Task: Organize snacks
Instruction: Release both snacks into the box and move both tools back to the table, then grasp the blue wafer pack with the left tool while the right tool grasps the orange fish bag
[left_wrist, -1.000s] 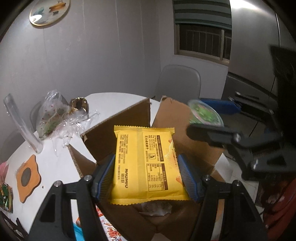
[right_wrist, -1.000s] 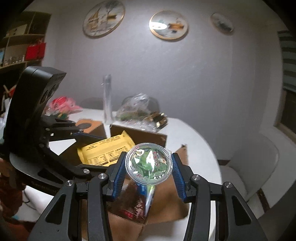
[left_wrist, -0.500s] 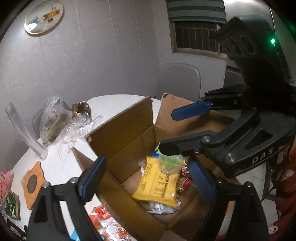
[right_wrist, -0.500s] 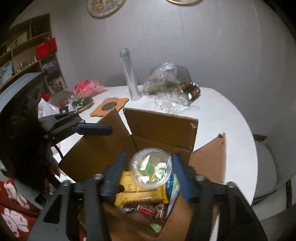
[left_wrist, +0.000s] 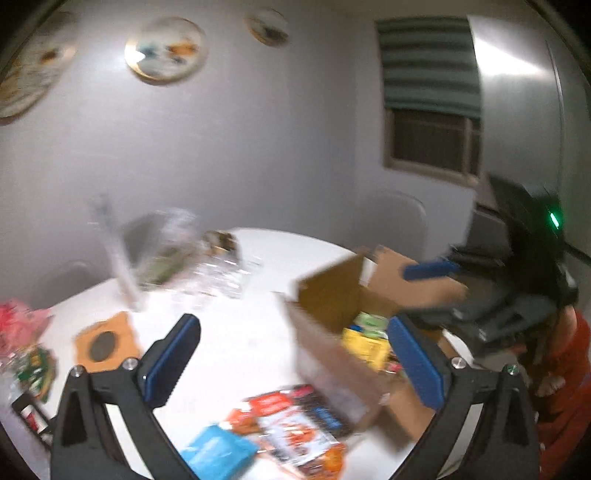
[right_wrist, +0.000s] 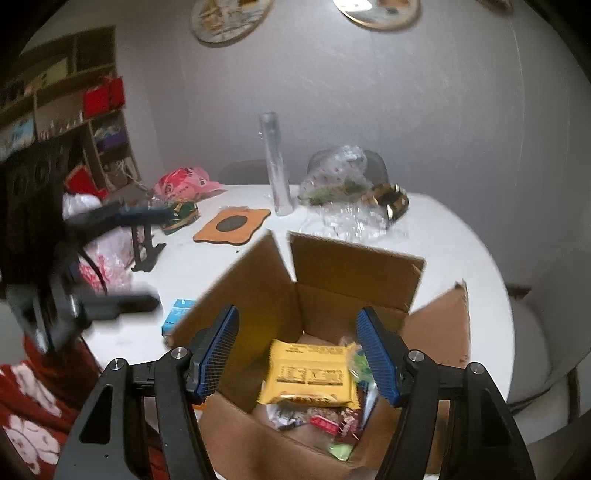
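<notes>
yellow packet (right_wrist: 309, 373) dropped into box (right_wrist: 354, 266) | 2 grippers, jaws apart

Grey wall (right_wrist: 369, 92) carries round decorative plates (left_wrist: 164, 55). Window (left_wrist: 432, 144) with striped blind (left_wrist: 428, 66) at right. Round white table (right_wrist: 461, 251). Grey chair (left_wrist: 395, 218) behind it. Open shelving unit (right_wrist: 62, 99) at left. Lighting dim.

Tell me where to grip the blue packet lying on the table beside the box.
Take the blue packet across its short width, coming straight down with the open left gripper. It lies flat on the table, free on its left side; other snack packs crowd its right edge.
</notes>
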